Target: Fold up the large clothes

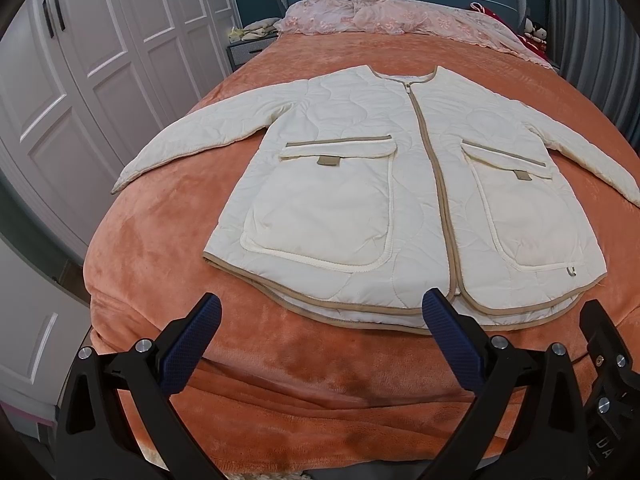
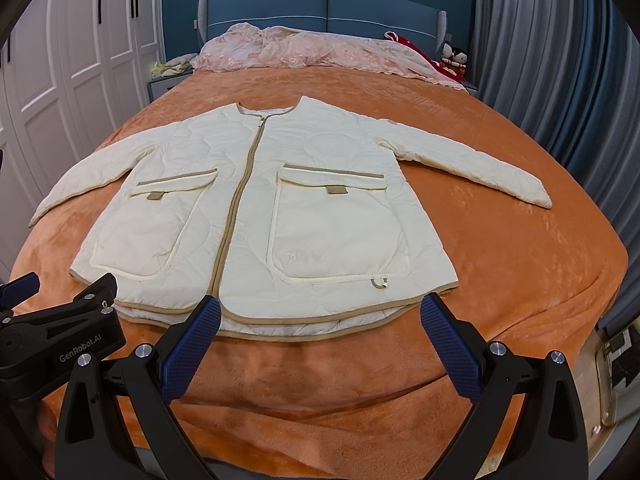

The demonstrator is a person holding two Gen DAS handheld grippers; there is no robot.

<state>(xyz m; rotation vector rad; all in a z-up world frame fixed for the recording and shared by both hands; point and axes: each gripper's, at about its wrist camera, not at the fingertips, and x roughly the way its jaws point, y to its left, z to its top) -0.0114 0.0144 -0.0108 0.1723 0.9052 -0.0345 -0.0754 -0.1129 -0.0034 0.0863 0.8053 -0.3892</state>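
Note:
A cream quilted jacket [image 1: 352, 184] with tan trim, a closed front zip and two big flap pockets lies flat, front up, on an orange bed cover [image 1: 160, 240]; both sleeves are spread out to the sides. It also shows in the right wrist view [image 2: 312, 200]. My left gripper [image 1: 322, 310] is open and empty, just short of the jacket's hem, left of the zip. My right gripper [image 2: 320, 310] is open and empty, over the hem right of the zip. The right gripper's body shows at the left wrist view's right edge [image 1: 604, 344].
A pink floral quilt [image 2: 320, 50] is bunched at the head of the bed against a blue headboard [image 2: 320, 10]. White wardrobe doors [image 1: 80, 80] stand on the left, grey curtains [image 2: 560, 80] on the right. Orange cover [image 2: 520, 260] lies bare around the jacket.

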